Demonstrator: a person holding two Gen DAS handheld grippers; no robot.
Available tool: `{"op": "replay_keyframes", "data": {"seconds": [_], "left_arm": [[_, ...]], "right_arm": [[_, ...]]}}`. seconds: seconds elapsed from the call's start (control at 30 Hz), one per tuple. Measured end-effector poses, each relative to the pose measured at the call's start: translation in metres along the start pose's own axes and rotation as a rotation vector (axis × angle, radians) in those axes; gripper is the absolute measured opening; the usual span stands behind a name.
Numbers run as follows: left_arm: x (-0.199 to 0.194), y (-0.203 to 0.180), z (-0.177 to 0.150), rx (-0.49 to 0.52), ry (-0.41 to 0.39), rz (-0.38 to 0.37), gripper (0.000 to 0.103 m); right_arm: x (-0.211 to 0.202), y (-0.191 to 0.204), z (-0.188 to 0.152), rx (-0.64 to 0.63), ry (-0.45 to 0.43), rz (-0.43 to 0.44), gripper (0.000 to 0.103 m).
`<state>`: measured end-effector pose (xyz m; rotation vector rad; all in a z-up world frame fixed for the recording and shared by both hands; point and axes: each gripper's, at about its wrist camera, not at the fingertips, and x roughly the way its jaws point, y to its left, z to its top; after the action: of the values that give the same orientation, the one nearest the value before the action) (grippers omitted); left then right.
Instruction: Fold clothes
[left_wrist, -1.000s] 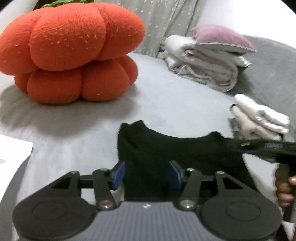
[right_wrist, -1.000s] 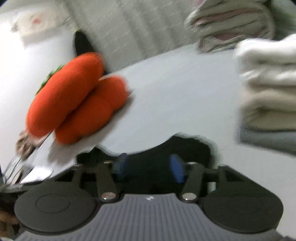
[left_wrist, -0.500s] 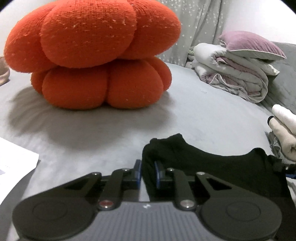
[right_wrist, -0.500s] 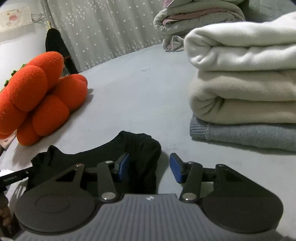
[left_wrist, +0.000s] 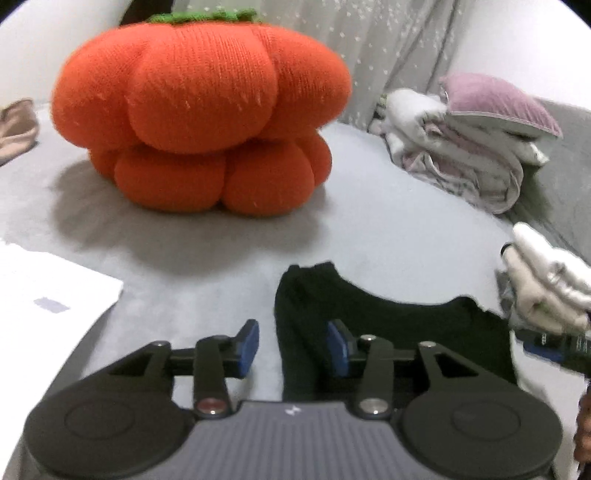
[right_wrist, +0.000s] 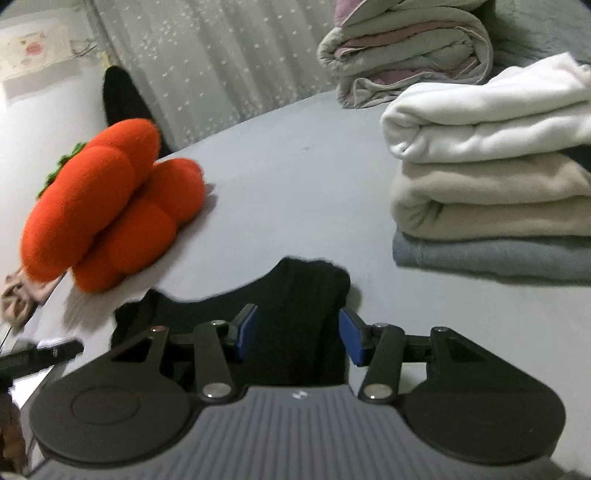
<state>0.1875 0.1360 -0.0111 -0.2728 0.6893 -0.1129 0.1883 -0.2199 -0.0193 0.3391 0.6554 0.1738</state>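
The left gripper (left_wrist: 291, 347) had pinched the black shirt (left_wrist: 388, 332); now its jaws are opening, letting go. The right gripper (right_wrist: 297, 334) stays wide. The shirt lies folded on the bed (left_wrist: 369, 229), at 3 o'clock from the left gripper.

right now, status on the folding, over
Left gripper opening, right gripper open, both straddling black garment edges. Garment flat on bed. Folded stack close right, not blocking.

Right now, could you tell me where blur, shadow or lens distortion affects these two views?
Left wrist view: the orange knitted pumpkin cushion is soft-edged and casts a broad shadow on the grey bed surface, which bows fisheye-style. Right wrist view: the cushion smears with motion blur, while the folded white fleece stays crisp.
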Motion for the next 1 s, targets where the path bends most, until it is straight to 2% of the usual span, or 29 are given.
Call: {"op": "replay_keyframes", "data": {"seconds": [0.17,0.33,0.5,0.8,1.0], "left_arm": [[-0.030,-0.016,-0.019,0.011,0.047,-0.055,0.044],[-0.054,-0.031,-0.055,0.102,0.110,-0.054,0.044],[-0.077,-0.038,-0.095,0.171,0.161,-0.076,0.044],[-0.127,-0.061,-0.164,0.285,0.201,-0.175,0.044],[-0.169,-0.075,-0.208,0.338,0.183,-0.258,0.044]], "right_arm": [[-0.040,-0.008,-0.020,0.016,0.078,-0.003,0.053],[-0.081,-0.018,-0.043,0.072,0.129,-0.002,0.053],[-0.117,-0.019,-0.068,0.069,0.154,-0.020,0.053],[-0.179,-0.035,-0.120,0.147,0.183,-0.018,0.053],[-0.218,-0.037,-0.163,0.171,0.200,-0.034,0.053]]}}
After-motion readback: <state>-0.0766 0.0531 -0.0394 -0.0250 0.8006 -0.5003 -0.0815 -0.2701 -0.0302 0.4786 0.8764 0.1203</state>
